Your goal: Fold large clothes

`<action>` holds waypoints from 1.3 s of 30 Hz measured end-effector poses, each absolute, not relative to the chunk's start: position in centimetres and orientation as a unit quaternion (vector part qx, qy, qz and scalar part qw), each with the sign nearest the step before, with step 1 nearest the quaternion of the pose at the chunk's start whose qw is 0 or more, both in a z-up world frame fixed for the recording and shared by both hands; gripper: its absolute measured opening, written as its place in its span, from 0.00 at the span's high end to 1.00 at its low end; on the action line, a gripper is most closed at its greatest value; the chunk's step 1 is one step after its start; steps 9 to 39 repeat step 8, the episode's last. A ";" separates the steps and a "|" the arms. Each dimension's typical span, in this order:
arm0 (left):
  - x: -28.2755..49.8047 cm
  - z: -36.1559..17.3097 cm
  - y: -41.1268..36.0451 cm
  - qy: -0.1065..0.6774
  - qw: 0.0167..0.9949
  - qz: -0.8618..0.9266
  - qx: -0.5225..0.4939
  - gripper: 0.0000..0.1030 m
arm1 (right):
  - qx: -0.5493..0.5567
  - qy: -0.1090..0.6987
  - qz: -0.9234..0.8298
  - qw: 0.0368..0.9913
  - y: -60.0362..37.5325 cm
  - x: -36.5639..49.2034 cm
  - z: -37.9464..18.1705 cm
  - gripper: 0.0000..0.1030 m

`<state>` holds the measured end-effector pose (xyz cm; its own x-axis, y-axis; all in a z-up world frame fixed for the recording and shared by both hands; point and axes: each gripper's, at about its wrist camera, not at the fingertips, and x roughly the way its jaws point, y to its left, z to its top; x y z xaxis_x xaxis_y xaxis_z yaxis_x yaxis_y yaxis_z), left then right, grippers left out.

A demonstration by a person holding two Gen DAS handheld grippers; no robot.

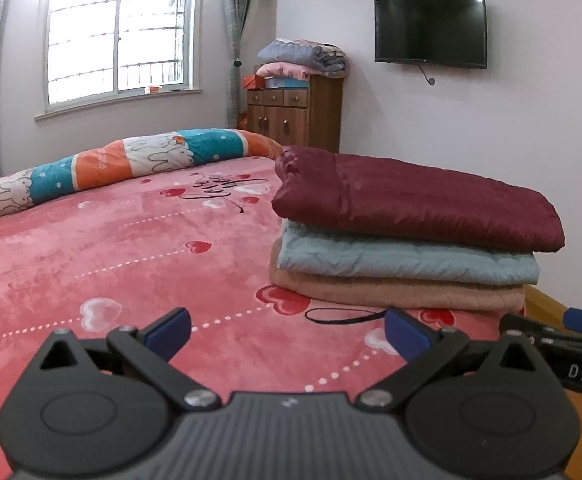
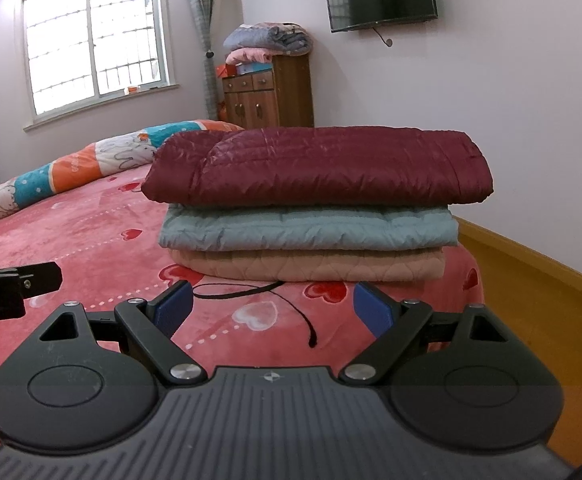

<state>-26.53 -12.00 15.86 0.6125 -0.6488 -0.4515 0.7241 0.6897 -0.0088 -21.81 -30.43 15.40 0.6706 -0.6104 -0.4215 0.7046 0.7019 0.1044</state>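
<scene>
A folded maroon quilted jacket (image 1: 415, 196) (image 2: 319, 164) lies on top of a stack, over a folded pale blue garment (image 1: 407, 258) (image 2: 307, 228) and a folded beige one (image 1: 395, 290) (image 2: 311, 266). The stack rests near the right edge of a bed with a pink heart-print cover (image 1: 111, 248) (image 2: 91, 232). My left gripper (image 1: 287, 332) is open and empty, low over the cover, left of and short of the stack. My right gripper (image 2: 273, 308) is open and empty, directly in front of the stack. A black cord loop (image 1: 343, 316) (image 2: 251, 292) lies on the cover before the stack.
A rolled quilt with rabbit print (image 1: 103, 168) (image 2: 71, 168) lies across the far side of the bed. A wooden cabinet (image 1: 295, 114) (image 2: 271, 96) with folded bedding on top stands by the wall under a mounted TV (image 1: 429, 30). Orange floor (image 2: 531, 300) runs right of the bed.
</scene>
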 end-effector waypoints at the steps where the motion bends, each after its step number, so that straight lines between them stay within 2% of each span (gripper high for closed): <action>1: -26.5 15.8 -12.1 0.215 0.893 -0.386 0.088 0.01 | 0.131 0.181 -0.364 0.904 -30.5 -21.8 15.4 0.00; 39: -26.5 15.2 -12.8 0.219 0.889 -0.389 0.095 0.01 | 0.131 0.185 -0.368 0.902 -30.7 -21.7 14.9 0.00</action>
